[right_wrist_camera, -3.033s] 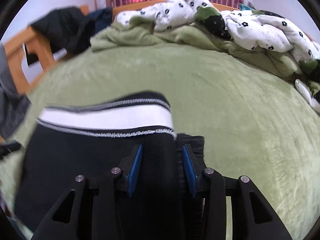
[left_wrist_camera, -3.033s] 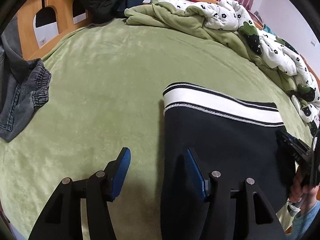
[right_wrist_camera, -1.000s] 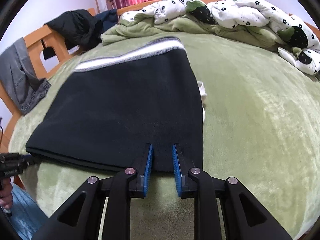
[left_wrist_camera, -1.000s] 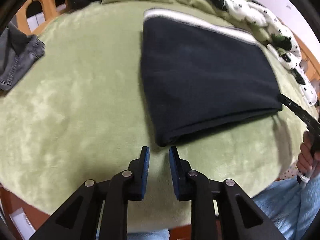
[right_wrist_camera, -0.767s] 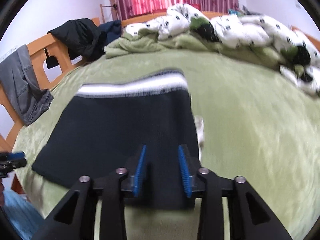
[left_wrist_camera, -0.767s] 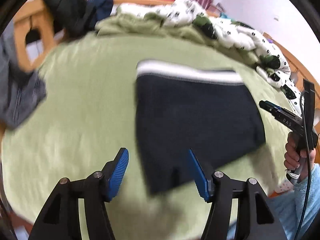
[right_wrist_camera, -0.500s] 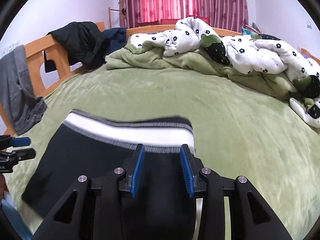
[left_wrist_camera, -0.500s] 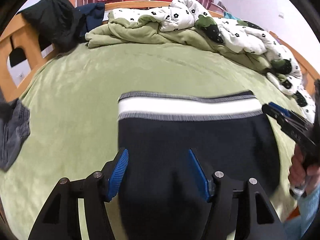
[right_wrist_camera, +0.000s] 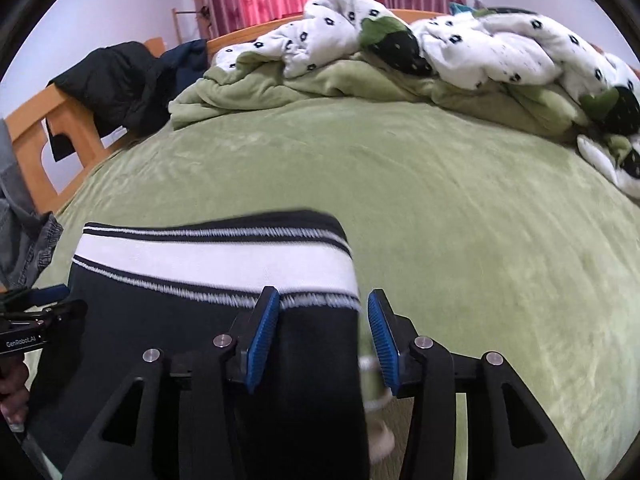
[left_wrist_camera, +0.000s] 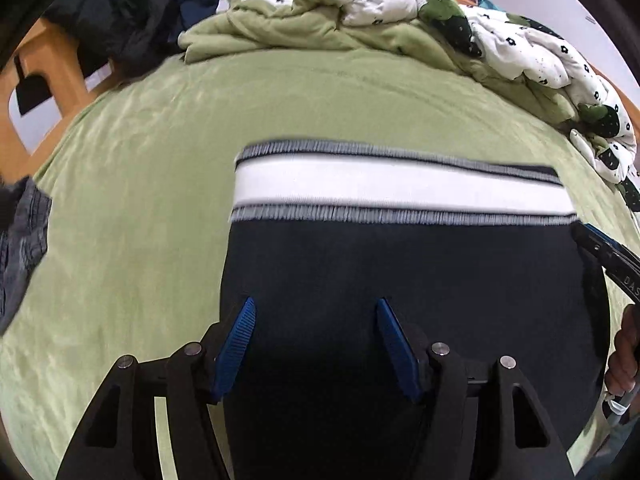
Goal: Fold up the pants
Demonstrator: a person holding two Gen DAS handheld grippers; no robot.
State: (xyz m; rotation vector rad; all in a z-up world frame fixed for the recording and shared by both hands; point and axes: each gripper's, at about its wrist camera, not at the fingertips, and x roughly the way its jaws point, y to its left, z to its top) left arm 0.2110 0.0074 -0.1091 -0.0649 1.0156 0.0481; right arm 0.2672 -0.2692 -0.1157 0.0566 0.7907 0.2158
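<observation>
The dark navy pants (left_wrist_camera: 400, 280) lie folded flat on the green bed, the white striped waistband (left_wrist_camera: 396, 194) at the far edge. They also show in the right wrist view (right_wrist_camera: 168, 328). My left gripper (left_wrist_camera: 316, 320) is open above the pants' left part, holding nothing. My right gripper (right_wrist_camera: 322, 316) is open over the pants' right edge, just below the waistband (right_wrist_camera: 212, 260), holding nothing. The right gripper's body shows at the right edge of the left wrist view (left_wrist_camera: 608, 256), and the left gripper's body at the left edge of the right wrist view (right_wrist_camera: 32, 320).
A rumpled green blanket and white spotted quilt (left_wrist_camera: 400, 12) lie piled along the far side of the bed. Dark jackets (right_wrist_camera: 120, 76) hang on the wooden frame at the left. Grey jeans (left_wrist_camera: 20, 248) lie at the left edge. A small white item (right_wrist_camera: 376, 392) sits beside the pants.
Both grippers were shut at the pants' near edge a second ago. They have opened and moved forward over the pants toward the waistband.
</observation>
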